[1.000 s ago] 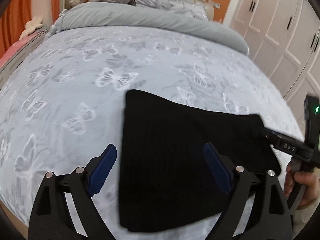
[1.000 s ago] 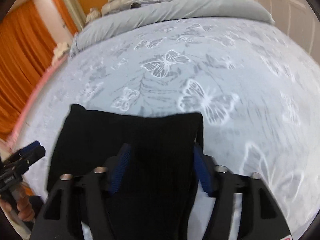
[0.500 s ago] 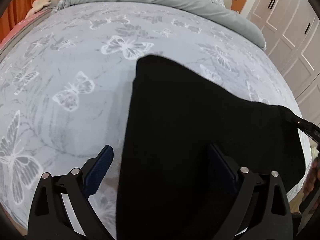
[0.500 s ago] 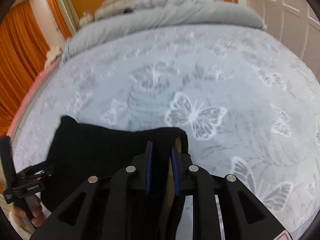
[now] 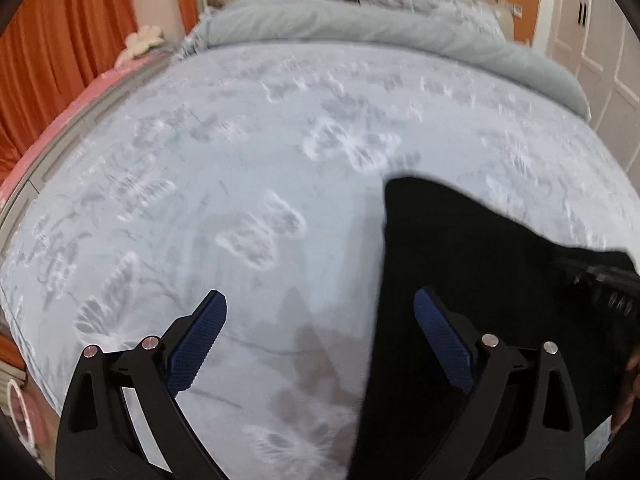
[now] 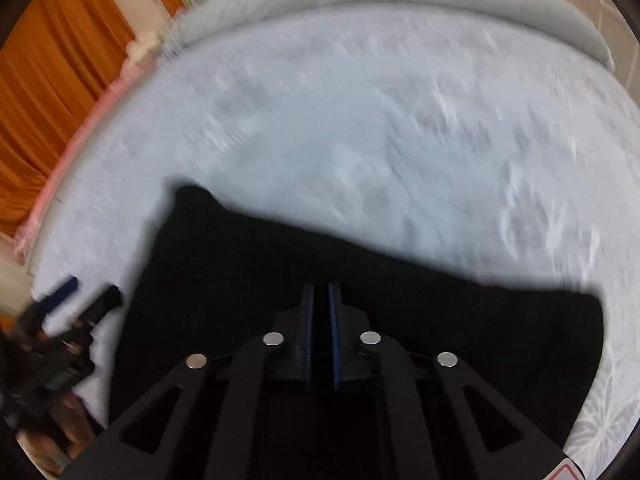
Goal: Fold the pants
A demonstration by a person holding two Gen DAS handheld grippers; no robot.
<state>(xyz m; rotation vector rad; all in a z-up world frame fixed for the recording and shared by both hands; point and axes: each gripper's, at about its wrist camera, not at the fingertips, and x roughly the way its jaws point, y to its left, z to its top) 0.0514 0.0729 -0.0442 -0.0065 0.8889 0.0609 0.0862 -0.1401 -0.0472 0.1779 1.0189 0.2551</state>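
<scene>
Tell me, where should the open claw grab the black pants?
Probably the left edge of the black pants, near the far corner. That edge lies flat and bare on the butterfly bedspread, and the left claw, wide open, already straddles it. Come down from above, one finger on the cloth, one on the bedspread. The right claw is closing at the pants' other side.

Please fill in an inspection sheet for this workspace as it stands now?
Surface: bed under a pale butterfly-print cover, picture blurred.
Job's things: black pants lying on the cover at the near edge.
Clutter: nothing seen on the cover; rolled grey duvet along the head end.
Grippers: left gripper open, one pad over the pants, the other over the cover; right gripper over the pants, jaws closing, almost together; whether cloth is pinched cannot be told.
Cables: nothing seen.
Surroundings: orange curtain, white wardrobe, orange wall.
</scene>
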